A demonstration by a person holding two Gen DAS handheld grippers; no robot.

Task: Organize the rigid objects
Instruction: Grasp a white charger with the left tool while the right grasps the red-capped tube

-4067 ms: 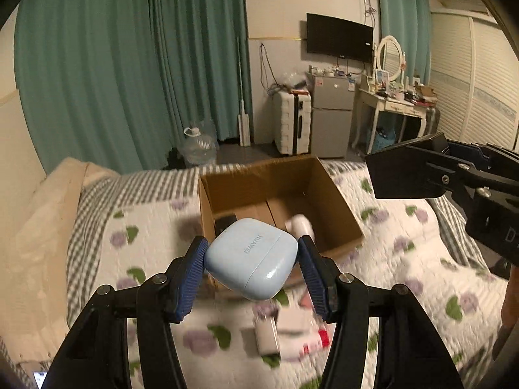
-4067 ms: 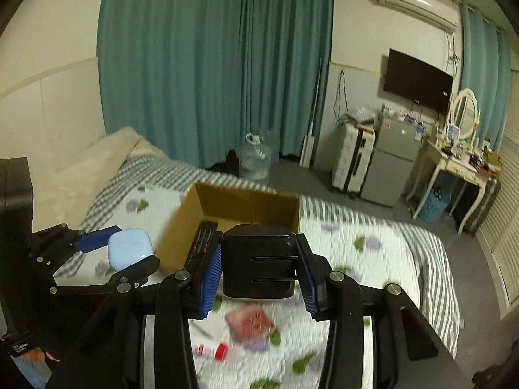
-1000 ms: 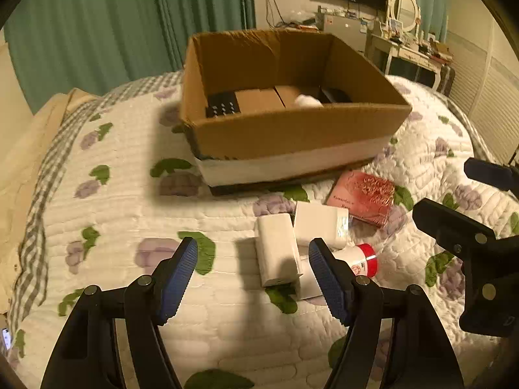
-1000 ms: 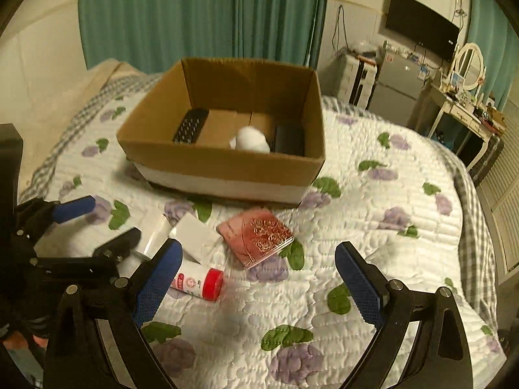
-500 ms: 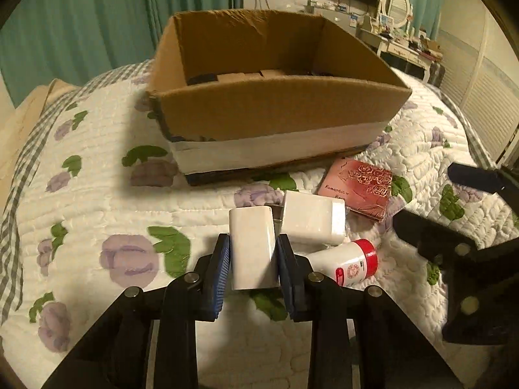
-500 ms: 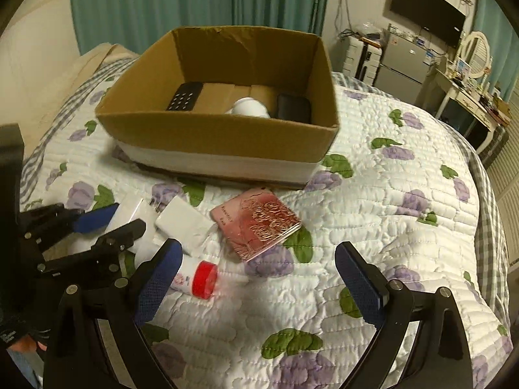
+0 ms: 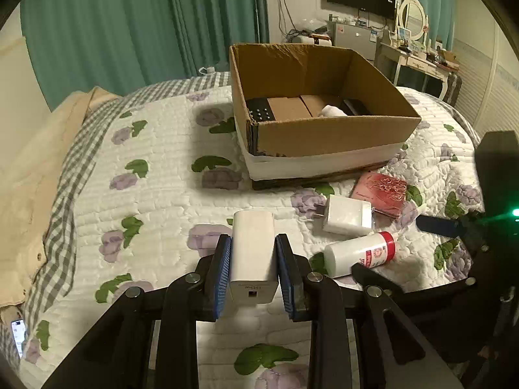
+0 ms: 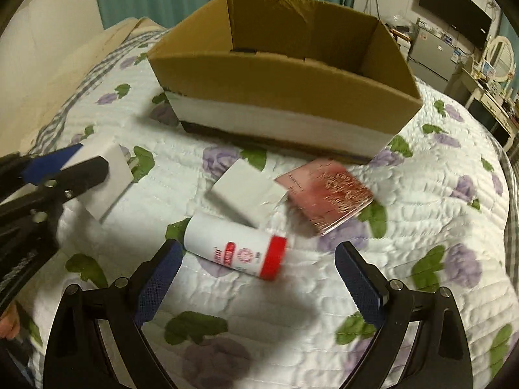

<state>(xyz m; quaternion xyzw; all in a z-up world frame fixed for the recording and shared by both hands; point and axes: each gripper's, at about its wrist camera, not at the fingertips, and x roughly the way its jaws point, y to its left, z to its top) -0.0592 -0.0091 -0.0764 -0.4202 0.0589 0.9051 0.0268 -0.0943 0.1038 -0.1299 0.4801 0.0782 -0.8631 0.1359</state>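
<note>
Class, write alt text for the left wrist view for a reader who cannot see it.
The left gripper holds a white rectangular charger block between its jaws above a floral quilt. Ahead sits an open cardboard box; to the right lie a white plug adapter, a red-capped bottle and a red booklet.

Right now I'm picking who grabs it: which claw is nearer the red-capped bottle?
Right. The right claw is open just before the red-capped bottle; the left claw, holding the white block, is beside it.

Black left gripper, blue ribbed fingers, silver pivot screws, matching right gripper
</note>
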